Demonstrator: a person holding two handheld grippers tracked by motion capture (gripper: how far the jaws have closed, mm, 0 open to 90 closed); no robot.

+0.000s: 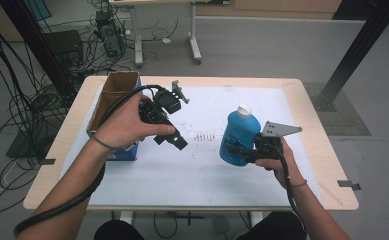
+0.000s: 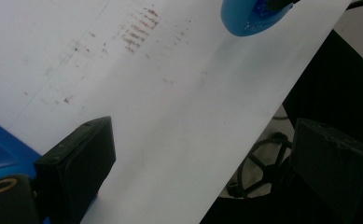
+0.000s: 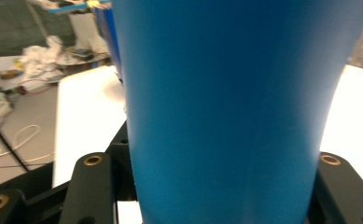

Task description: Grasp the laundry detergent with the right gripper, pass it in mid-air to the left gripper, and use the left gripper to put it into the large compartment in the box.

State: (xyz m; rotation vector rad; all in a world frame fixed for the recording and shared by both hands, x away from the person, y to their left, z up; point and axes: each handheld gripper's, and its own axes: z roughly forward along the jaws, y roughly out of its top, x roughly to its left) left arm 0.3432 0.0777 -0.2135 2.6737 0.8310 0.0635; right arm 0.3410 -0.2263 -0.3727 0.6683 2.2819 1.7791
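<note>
Right of centre, my right gripper point(image 1: 245, 151) pinches the blue bottle point(image 1: 238, 135) aloft; left gripper point(image 1: 174, 142) spread, empty. Next: carry to the box point(image 1: 113, 97).

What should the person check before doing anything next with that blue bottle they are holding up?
1. Grip on the blue bottle: the right gripper is clamped on its lower body, a jaw on each side in the right gripper view. Ok.
2. White cap on the bottle: in place; whether tight, cannot tell.
3. Bottle attitude: tilted slightly, lifted above the white sheet. Ok.
4. Left gripper: jaws apart with nothing between them, free to help. Ok.
5. Cardboard box at the table's left: open at the top; what lies inside, cannot tell.
</note>
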